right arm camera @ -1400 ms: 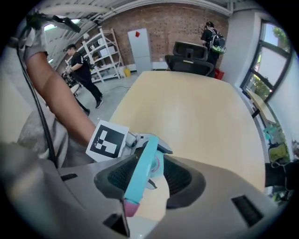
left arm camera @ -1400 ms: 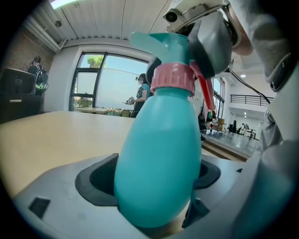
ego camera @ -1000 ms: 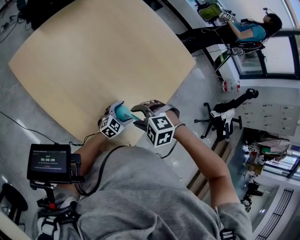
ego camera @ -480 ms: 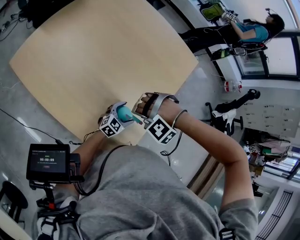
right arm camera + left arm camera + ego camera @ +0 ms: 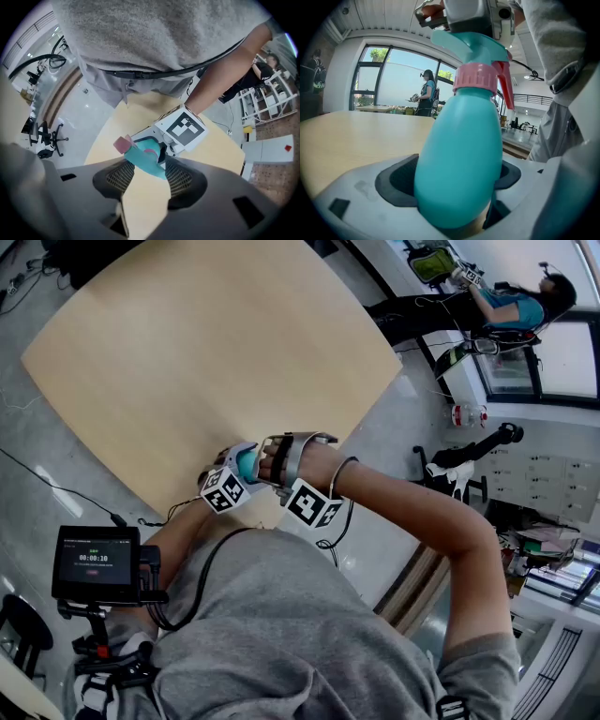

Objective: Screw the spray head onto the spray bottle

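A teal spray bottle (image 5: 459,159) stands upright between the jaws of my left gripper (image 5: 454,180), whose dark pads press its rounded body. On its neck sits a pink collar (image 5: 474,77), and above that the teal spray head (image 5: 464,42) with a pink trigger (image 5: 502,75). My right gripper (image 5: 151,176) reaches in from above and is shut on the spray head (image 5: 145,161). In the head view both grippers meet at the near edge of the table (image 5: 187,352), the left gripper (image 5: 234,474) beside the right gripper (image 5: 274,460), with the bottle (image 5: 247,463) mostly hidden between them.
The wooden table stretches away, bare, beyond the grippers. A small monitor (image 5: 94,563) hangs at my lower left. An office chair (image 5: 459,470) stands on the floor to the right. A person (image 5: 511,301) sits at a desk far off to the right.
My right hand has turned over the bottle's top: its marker cube swung down and left and the wrist rolled. The left gripper and the bottle stayed in place.
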The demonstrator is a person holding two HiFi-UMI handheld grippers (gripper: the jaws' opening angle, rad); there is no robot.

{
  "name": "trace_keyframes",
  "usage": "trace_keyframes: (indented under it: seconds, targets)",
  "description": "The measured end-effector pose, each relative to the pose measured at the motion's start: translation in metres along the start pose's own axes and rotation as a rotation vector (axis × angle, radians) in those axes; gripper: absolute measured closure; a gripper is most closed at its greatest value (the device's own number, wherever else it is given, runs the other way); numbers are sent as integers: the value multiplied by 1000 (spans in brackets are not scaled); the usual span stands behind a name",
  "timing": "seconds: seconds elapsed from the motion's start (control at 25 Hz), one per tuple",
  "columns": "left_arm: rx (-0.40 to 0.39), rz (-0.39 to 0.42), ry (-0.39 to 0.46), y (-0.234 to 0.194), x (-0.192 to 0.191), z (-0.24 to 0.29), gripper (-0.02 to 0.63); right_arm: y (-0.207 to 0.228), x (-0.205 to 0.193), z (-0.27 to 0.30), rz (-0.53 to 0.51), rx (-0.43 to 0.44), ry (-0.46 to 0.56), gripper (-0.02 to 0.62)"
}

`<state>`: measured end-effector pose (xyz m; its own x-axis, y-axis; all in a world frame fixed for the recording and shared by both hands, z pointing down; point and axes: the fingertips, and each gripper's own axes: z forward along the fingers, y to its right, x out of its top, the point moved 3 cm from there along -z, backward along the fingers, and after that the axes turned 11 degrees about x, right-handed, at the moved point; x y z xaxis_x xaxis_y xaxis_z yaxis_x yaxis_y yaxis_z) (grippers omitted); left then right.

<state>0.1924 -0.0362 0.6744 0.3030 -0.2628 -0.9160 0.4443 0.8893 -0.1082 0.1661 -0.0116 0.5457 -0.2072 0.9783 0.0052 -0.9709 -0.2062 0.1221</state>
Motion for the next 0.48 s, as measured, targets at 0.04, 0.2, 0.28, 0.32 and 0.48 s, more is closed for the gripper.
trace_keyframes:
  seconds: [0.04, 0.2, 0.28, 0.32, 0.48]
  targets:
    - [-2, 1, 0, 0, 0, 0, 195, 2, -1, 2, 11, 4, 9, 400]
    - [-4, 0, 1, 1, 1, 1, 195, 11, -8, 6, 173, 35, 66, 434]
    - [-3, 1, 3, 1, 2, 0, 195, 12, -8, 7, 317, 69, 115, 440]
    - [-3, 1, 5, 1, 2, 0, 195, 12, -9, 7, 405, 84, 143, 462]
    - [2, 8, 13, 2, 2, -1, 195, 10, -14, 8, 730, 75, 248, 477]
